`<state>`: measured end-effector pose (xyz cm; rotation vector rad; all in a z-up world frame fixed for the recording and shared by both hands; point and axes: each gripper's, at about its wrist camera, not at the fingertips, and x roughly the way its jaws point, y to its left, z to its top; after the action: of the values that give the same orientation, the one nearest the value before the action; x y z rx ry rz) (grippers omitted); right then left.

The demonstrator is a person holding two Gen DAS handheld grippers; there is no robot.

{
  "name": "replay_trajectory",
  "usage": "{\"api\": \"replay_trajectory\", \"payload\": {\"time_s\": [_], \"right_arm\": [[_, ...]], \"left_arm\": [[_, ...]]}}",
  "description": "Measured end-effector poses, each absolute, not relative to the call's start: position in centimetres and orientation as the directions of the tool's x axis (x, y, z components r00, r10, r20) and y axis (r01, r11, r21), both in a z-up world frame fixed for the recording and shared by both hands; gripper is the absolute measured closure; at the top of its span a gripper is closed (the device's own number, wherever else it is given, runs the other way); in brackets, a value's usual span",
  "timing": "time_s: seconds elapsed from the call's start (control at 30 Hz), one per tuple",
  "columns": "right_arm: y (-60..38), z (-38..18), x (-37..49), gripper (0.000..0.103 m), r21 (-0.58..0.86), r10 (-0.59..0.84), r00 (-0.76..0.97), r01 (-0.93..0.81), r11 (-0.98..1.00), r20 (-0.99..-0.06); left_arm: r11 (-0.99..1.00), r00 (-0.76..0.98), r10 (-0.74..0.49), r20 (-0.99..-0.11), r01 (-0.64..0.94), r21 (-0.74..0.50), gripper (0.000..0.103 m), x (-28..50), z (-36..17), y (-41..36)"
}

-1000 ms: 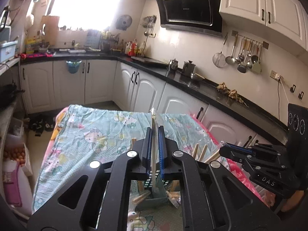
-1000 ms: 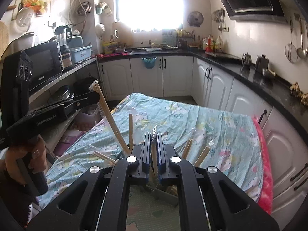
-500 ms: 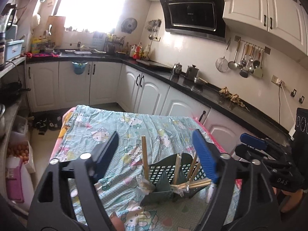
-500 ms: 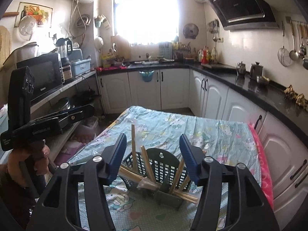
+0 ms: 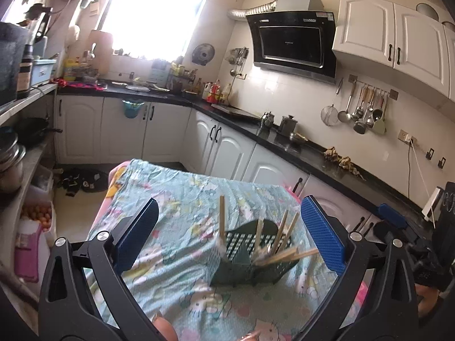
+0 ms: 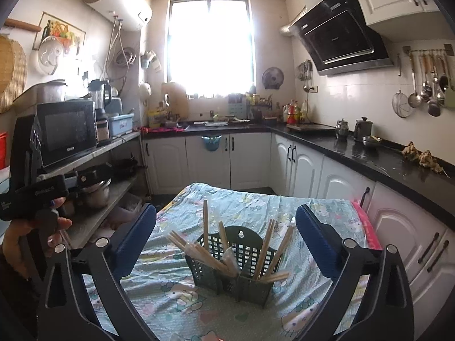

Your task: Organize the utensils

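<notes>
A table covered by one cartoon-print cloth (image 6: 176,298) fills the lower middle of both wrist views, running from 6 o'clock up toward the centre. On it stands one dark green slotted utensil basket (image 6: 241,267), at about 6 o'clock in the right wrist view and about 5 o'clock (image 5: 250,258) in the left wrist view. It has a taller rounded back wall with a hanging hole and a partition dividing the front.

Wooden chopsticks (image 6: 267,244) stand and lean in the basket. In the right wrist view roughly eight can be counted: one tall upright stick at the left back, one shorter beside it, a bundle of about three slanting out toward 10 o'clock, two leaning toward 1 o'clock, and one lying low toward 3 o'clock; the exact number is unclear where they overlap. A bit of clear wrapper clings among them. In the left wrist view about six sticks (image 5: 221,218) show.

The right gripper (image 6: 226,227) has just been opening; its two blue-padded jaws stand spread as wide as they go, either side of the basket and clear of it, holding nothing. The left gripper (image 5: 227,233) has likewise just been opening; its two jaws are fully apart, with the basket seen between them but untouched. Each gripper also appears at the edge of the other's view, gripped by a hand (image 6: 54,227).
</notes>
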<state>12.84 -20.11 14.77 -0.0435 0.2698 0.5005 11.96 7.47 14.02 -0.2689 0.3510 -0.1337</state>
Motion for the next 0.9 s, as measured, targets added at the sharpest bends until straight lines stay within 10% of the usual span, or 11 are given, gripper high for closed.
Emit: {"api": "replay_trajectory", "payload": {"time_s": [0.9], "right_arm": [[-20.7,3.2,3.8,0.007,-0.01,0.327,0.906,-0.342,0.94,-0.267]], "left_arm": [[0.985,0.886,-0.044,-0.461,-0.039,-0.168,0.011,2.8,2.6,4.2]]}}
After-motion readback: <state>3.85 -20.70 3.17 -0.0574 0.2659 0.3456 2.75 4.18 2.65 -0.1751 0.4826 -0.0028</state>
